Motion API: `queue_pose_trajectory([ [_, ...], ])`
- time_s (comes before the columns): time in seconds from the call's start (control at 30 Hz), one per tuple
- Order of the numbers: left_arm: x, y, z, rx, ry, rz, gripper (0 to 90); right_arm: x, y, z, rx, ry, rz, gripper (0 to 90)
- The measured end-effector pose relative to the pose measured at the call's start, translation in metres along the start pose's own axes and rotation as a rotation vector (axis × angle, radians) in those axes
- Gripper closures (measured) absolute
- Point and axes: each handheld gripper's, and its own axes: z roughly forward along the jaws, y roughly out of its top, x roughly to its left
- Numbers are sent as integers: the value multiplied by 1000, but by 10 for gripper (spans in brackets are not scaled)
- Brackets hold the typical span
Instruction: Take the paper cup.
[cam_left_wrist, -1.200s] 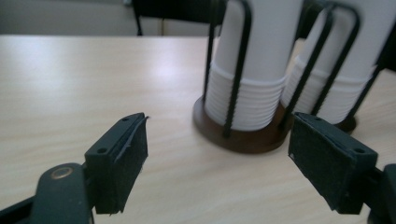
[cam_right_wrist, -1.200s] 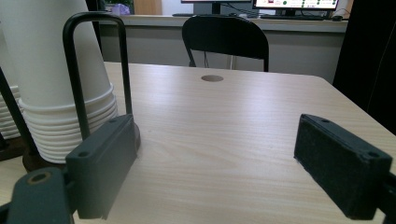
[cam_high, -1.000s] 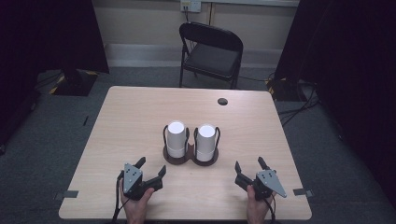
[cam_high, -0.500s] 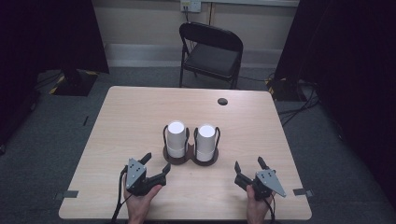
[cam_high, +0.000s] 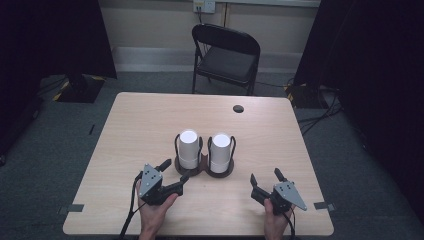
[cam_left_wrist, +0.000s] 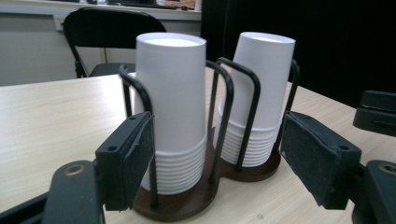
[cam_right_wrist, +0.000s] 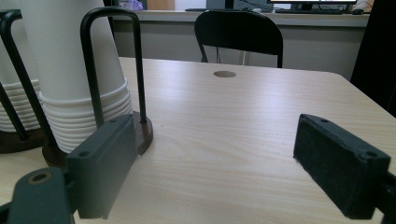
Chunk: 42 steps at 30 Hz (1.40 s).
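Observation:
Two stacks of white paper cups, the left stack (cam_high: 189, 148) and the right stack (cam_high: 220, 152), stand upside down in a dark wire holder (cam_high: 205, 171) at the table's middle. My left gripper (cam_high: 175, 170) sits just left of and in front of the holder, its tips close to the base. Its jaws have just been closing, but they are still open and press on nothing. In the left gripper view the left stack (cam_left_wrist: 171, 107) and the right stack (cam_left_wrist: 259, 93) rise just beyond that gripper (cam_left_wrist: 219, 163). My right gripper (cam_high: 264, 176) rests open near the front right, apart from the holder (cam_right_wrist: 140, 133).
The light wooden table (cam_high: 140, 125) has a round cable hole (cam_high: 238, 108) at its far side. A black folding chair (cam_high: 226, 52) stands behind the far edge. A hand holds each gripper at the table's near edge.
My left gripper has moved forward and right toward the cup holder, and its jaws stand narrower than before. The right gripper and the cups have stayed put.

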Motion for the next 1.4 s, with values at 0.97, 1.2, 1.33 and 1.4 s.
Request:
queue_pose_trajectory([
  [0.97, -25, 41, 47, 2, -169, 53, 258, 1, -1, -1, -15, -12, -4, 121],
  [1.2, -25, 49, 55, -10, -217, 48, 260, 2, -1, -1, -12, -20, -9, 123],
  [1.33, -25, 54, 60, -20, -219, 35, 262, 0, -1, -3, -26, 4, -3, 121],
  [1.4, -24, 56, 64, -19, -227, 32, 261, 0, -1, -3, -29, 12, -2, 122],
])
